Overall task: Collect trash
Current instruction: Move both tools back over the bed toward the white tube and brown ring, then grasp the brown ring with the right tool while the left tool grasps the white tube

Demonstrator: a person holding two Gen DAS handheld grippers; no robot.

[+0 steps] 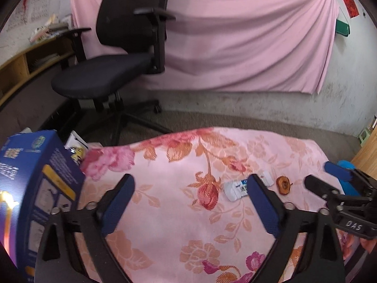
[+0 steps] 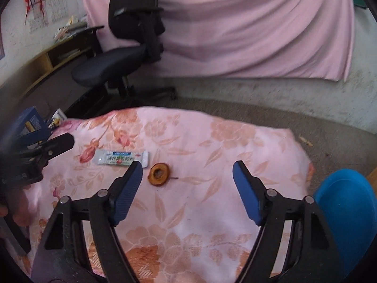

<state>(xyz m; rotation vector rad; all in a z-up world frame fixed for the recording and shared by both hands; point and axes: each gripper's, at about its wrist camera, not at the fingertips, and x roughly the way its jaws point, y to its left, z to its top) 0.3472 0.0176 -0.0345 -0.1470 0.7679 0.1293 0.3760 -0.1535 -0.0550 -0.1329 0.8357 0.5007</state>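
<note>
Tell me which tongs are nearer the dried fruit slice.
Right. The right tongs hover open just short of the dried fruit slice; the left tongs sit farther left, beyond the wrapper.

Both fisheye views look forward and slightly down along their own open jaws, close above the floral-cloth surface (image 1: 169, 224), facing the pink curtain (image 2: 247, 28) at 12 o'clock. They share the wrapper (image 2: 121, 158), the office chair (image 1: 117, 70) at 10 o'clock, and each shows the other gripper.

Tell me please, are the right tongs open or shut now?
Open. In the right wrist view the right tongs have their blue pads spread wide apart, with only the floral cloth between them, gripping nothing.
</note>
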